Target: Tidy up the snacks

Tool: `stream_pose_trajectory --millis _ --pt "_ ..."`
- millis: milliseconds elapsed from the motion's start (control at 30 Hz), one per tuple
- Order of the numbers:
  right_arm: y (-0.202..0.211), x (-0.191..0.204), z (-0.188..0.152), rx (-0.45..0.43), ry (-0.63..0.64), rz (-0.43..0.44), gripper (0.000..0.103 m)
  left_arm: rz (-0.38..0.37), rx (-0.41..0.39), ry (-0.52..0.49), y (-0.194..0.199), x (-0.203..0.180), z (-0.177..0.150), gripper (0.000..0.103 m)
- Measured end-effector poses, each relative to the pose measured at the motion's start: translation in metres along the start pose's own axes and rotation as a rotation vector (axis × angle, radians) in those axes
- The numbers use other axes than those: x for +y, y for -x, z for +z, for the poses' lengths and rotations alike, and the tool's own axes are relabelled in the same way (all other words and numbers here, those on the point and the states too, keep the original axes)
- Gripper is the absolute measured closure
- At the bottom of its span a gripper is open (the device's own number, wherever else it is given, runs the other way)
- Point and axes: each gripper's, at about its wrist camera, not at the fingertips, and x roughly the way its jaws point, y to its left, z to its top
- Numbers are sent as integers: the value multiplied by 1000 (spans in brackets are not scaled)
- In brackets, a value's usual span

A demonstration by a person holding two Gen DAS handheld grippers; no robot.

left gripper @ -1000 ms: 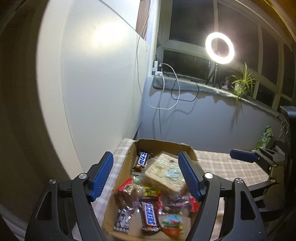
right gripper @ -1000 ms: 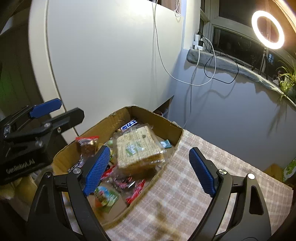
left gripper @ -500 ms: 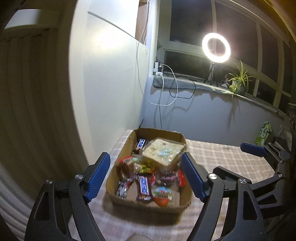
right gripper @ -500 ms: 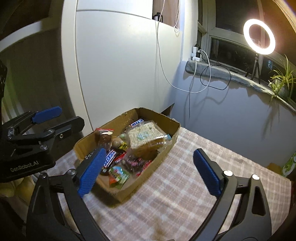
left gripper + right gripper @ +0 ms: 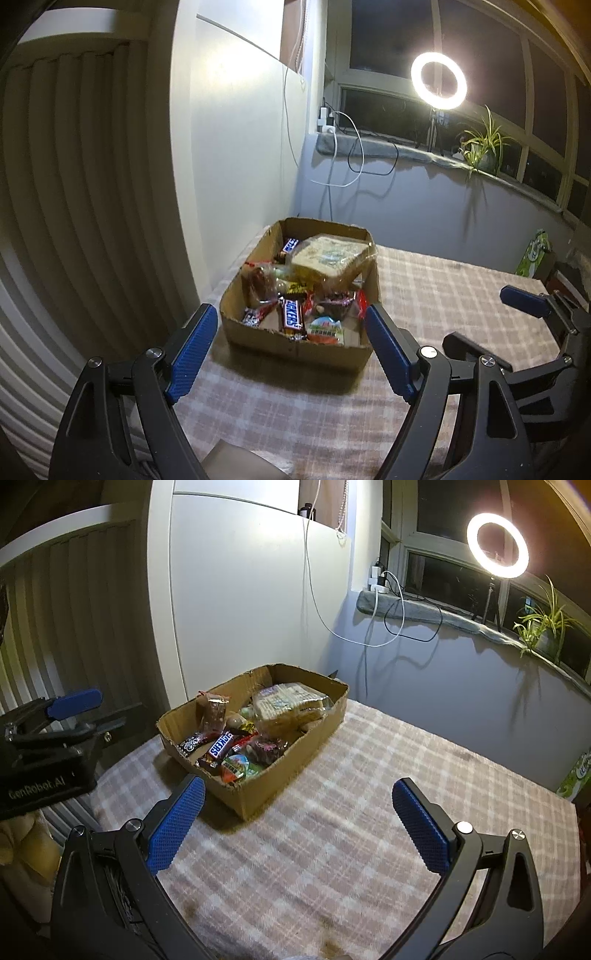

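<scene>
Light: dim room, one glowing round white ring lamp (image 5: 439, 80) flaring against dark windows
Shadows: soft
Distortion: fisheye, edges bent and dark

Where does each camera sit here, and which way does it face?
Left wrist: on the left gripper, facing the box head-on; jaws opening, right gripper at right.
Right wrist: on the right gripper, over the tablecloth; jaws open, empty, left gripper at left.
Shared: box, Snickers, ring light.
</scene>
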Motion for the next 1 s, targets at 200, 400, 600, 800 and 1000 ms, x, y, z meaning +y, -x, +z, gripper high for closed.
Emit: stream_pose_trajectory --millis 200,400,600,800,1000 --pt "0 -7 -4 4 -30 -4 0 5 8 -1 0 -1 -4 21" --pt "-3 -8 -8 12 -26 -12 0 6 13 -3 -1 -1 -5 21" --pt "-5 -8 -10 17 -28 -9 0 9 15 -1 -1 0 -5 21" --pt "-5 -9 -10 17 -28 -9 0 11 16 -2 -2 0 -6 21" --pt "-6 -9 -11 19 -36 -5 0 11 16 -3 -1 0 -6 21"
